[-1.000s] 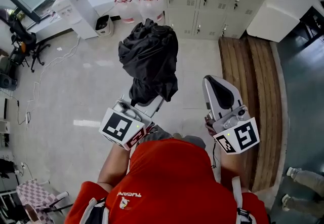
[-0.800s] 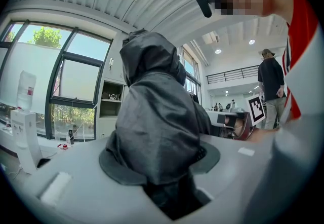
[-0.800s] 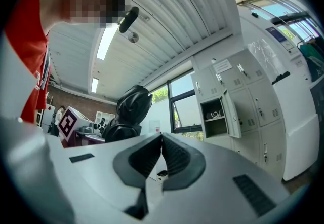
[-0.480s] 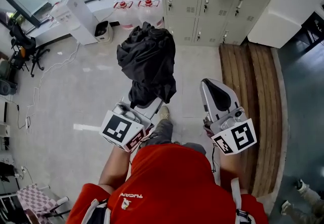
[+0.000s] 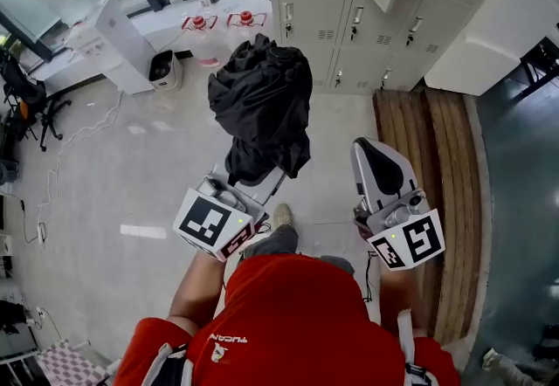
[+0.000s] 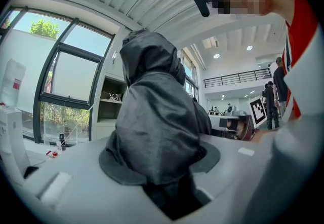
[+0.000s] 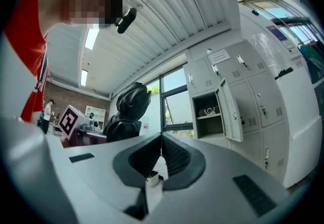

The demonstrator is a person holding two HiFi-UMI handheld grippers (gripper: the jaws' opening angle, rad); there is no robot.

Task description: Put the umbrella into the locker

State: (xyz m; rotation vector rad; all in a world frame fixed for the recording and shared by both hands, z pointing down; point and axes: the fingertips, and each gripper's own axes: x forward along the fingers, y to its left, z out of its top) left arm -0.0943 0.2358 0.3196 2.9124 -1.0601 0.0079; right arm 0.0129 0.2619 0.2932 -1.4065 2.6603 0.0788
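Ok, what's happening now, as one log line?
left gripper: shut on umbrella | right gripper: shut, empty | locker: door open | umbrella: not inside yet

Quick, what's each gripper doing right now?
Left gripper: closed on the black umbrella.
Right gripper: closed, holding nothing.

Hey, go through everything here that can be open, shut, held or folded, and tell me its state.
left gripper: shut on the umbrella.
umbrella: folded, black fabric bunched loosely, held off the floor.
right gripper: shut, nothing between the jaws.
locker door: swung open, shelf inside showing.
other locker doors: shut.
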